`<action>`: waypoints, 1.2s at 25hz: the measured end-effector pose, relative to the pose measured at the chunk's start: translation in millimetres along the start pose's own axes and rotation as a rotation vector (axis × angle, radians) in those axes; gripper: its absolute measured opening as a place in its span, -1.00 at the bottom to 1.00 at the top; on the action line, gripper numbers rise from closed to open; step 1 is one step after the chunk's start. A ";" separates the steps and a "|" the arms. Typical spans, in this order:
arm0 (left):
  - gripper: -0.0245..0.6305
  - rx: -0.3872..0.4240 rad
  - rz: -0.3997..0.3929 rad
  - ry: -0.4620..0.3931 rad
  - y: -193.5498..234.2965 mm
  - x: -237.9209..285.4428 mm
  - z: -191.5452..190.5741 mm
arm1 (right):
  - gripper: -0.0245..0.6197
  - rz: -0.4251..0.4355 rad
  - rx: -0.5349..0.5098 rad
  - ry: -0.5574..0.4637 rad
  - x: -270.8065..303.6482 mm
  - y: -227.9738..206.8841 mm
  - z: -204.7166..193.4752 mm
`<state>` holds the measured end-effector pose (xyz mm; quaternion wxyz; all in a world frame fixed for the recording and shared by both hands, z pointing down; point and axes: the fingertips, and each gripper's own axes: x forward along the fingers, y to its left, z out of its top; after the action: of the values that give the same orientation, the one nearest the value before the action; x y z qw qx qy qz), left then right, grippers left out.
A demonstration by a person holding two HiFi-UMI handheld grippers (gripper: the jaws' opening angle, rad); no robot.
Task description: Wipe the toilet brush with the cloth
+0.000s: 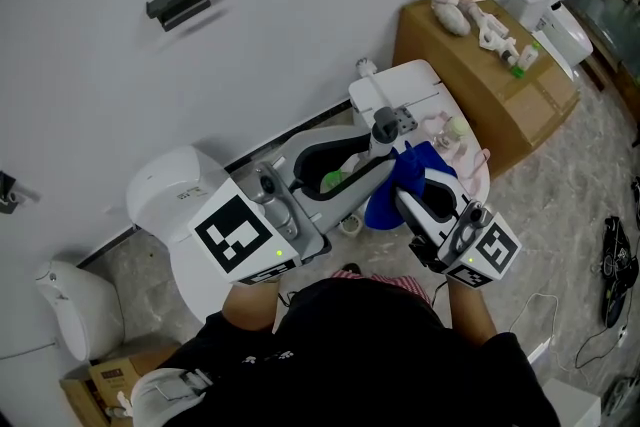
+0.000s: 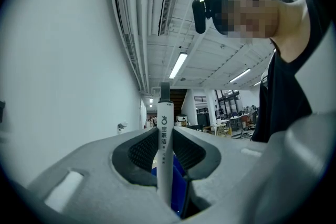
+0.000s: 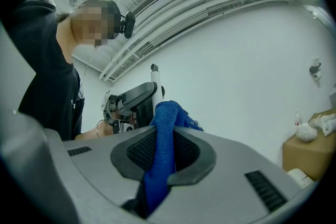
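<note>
Two firm grips — left gripper (image 2: 164, 132) fingers clamped on the toilet brush handle (image 2: 165, 113), right gripper (image 3: 164, 136) fingers pinching the blue cloth (image 3: 167, 113).

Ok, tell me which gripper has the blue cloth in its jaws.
The right gripper: its jaws are shut on the blue cloth, whereas the left gripper clamps the white toilet brush handle.

Slim white toilet brush handle (image 2: 165, 144) of smooth, faintly glossy plastic. Deep blue cloth (image 3: 164, 113) — soft, nubbly, matt terry. Black ribbed pads (image 3: 137, 152), rubbery and dull, set in matt grey plastic of the right gripper (image 3: 164, 131). Brown cardboard box (image 1: 470, 75) — flat, papery finish. Marbled floor tile (image 1: 570, 205), slightly shiny.
</note>
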<state>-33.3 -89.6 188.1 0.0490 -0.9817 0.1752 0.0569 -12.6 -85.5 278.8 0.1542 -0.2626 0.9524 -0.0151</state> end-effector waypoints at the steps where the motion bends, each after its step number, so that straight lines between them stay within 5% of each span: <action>1: -0.65 0.000 -0.002 0.002 -0.2 -0.2 -0.4 | -0.73 -0.001 0.001 0.002 0.0 0.2 -0.9; 30: -0.65 0.007 0.016 -0.009 0.8 -2.8 2.7 | -0.73 0.005 0.018 0.080 -2.7 -1.6 -41.0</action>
<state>-36.4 -89.0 185.7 0.0527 -0.9798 0.1831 0.0611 -21.9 -87.6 318.8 0.1182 -0.2581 0.9583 -0.0337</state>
